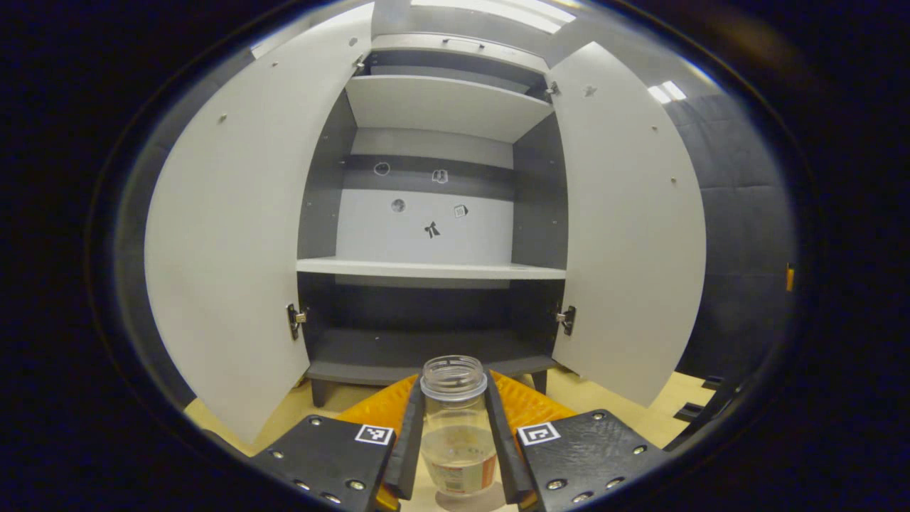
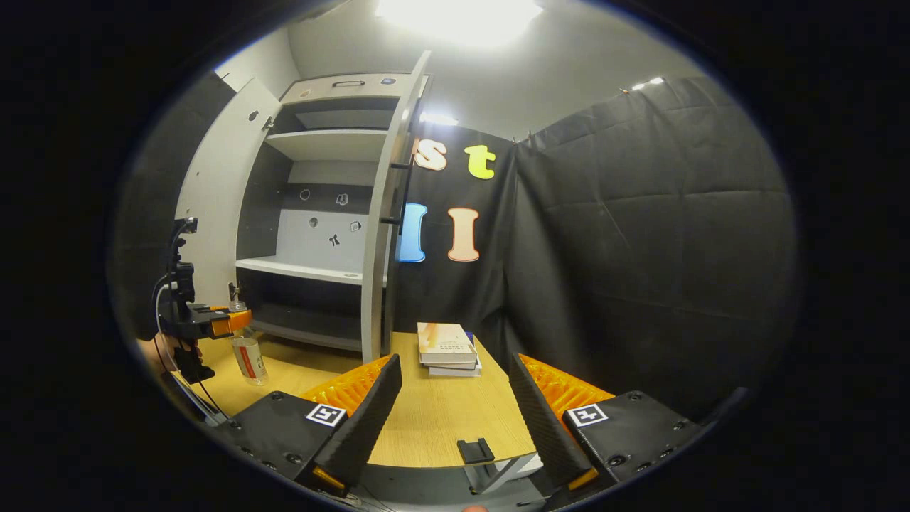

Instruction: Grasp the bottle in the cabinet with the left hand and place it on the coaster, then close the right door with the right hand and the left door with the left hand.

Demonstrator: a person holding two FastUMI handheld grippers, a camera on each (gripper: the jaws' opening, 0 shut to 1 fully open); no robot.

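Left gripper (image 1: pixel 455 444): both fingers pressed against the bottle (image 1: pixel 456 434), held upright at 6 o'clock in its own view. Right gripper (image 2: pixel 455 412): fingers spread wide, nothing between them, at 6 o'clock, level over the table (image 2: pixel 434 419).

Bottle (image 1: pixel 455 427) was clear glass, red-and-white label. Left gripper (image 1: pixel 455 441) black with orange ribbed parts, black-and-white square markers; right gripper (image 2: pixel 455 419) same. Cabinet (image 1: pixel 426 270) dark grey inside, shelves and doors (image 1: pixel 227 235) pale grey. Table (image 2: pixel 434 419) light wood grain. Books (image 2: pixel 446 347) tan and white.
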